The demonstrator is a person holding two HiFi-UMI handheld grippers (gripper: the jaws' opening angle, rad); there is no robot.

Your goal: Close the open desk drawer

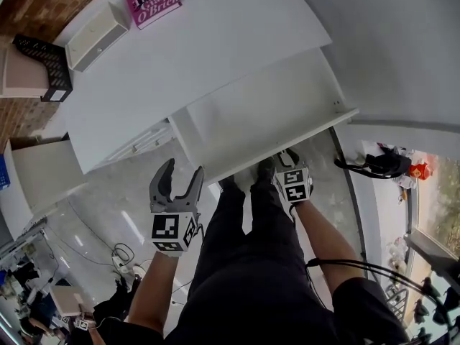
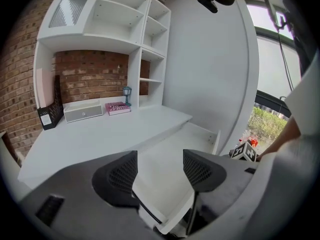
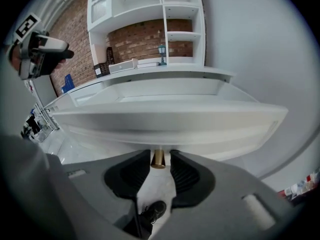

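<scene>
The white desk (image 1: 158, 63) has its drawer (image 1: 259, 113) pulled out toward me, and the drawer shows nothing inside. In the right gripper view a small brass knob (image 3: 158, 158) hangs under the drawer front (image 3: 165, 124). My right gripper (image 3: 160, 159) has a jaw on each side of the knob, with a thin gap still showing. From the head view this right gripper (image 1: 287, 162) sits at the drawer's front edge, its tips partly hidden. My left gripper (image 1: 180, 182) is open and holds nothing, near the drawer's front left corner (image 2: 170, 204).
A pink book (image 1: 151, 0), a small white drawer box (image 1: 97, 34) and a black file rack (image 1: 43, 67) stand at the desk's back. The person's legs (image 1: 244, 250) are under the drawer front. A white wall (image 1: 388, 49) runs along the right, and cables (image 1: 374, 165) lie on the floor.
</scene>
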